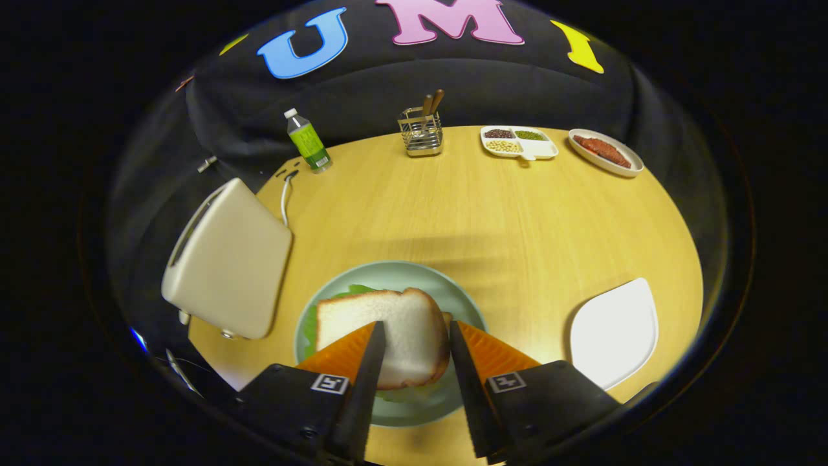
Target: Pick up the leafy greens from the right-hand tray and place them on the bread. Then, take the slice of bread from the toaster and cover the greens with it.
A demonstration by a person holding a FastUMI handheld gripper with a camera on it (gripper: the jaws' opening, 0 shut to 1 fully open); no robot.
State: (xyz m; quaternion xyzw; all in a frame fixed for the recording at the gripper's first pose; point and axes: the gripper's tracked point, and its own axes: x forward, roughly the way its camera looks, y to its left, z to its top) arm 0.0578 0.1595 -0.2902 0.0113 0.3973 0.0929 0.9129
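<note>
Leafy greens [315, 321] mostly hidden under bread slice [394, 333]

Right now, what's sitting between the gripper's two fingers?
In the gripper view, the top slice of white bread lies between the open gripper fingers, over leafy greens on the pale green round plate.

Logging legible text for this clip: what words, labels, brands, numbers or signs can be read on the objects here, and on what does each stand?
None can be read.
Green bottle: its label is too small and blurred to read.
Gripper, open over the bread slice on the plate: square black-and-white markers on its body, patterns, not text.
Toaster, white tray: no print visible.
</note>
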